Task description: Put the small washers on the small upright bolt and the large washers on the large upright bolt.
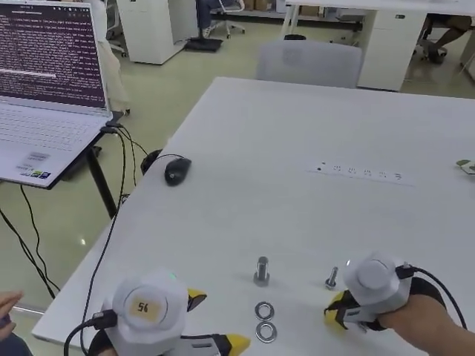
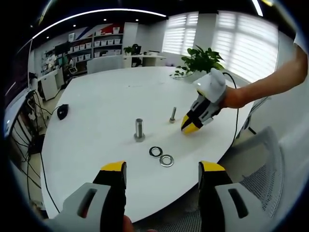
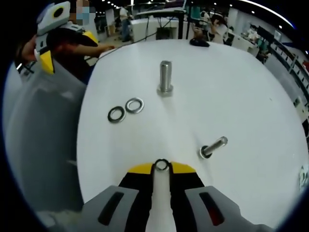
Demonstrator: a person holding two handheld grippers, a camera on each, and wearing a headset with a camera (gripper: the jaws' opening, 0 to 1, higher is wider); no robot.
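The large upright bolt (image 1: 261, 271) stands near the white table's (image 1: 297, 148) front edge, with the small upright bolt (image 1: 332, 279) to its right. Two large washers (image 1: 264, 310) (image 1: 266, 331) lie flat in front of the large bolt. My right gripper (image 1: 334, 311) sits low beside the small bolt. In the right gripper view it (image 3: 161, 168) is shut on a small washer (image 3: 161, 166), and the small bolt (image 3: 214, 146) is just ahead to the right. My left gripper (image 1: 217, 320) is open, its jaws (image 2: 162, 169) wide apart just short of the two washers (image 2: 155, 152) (image 2: 166, 160).
A black mouse (image 1: 177, 170) lies at the table's left edge, its cable trailing off. An open laptop (image 1: 44, 89) sits on a stand to the left. A socket strip (image 1: 356, 172) is set in the tabletop farther back. A grey chair (image 1: 308, 63) stands behind the table.
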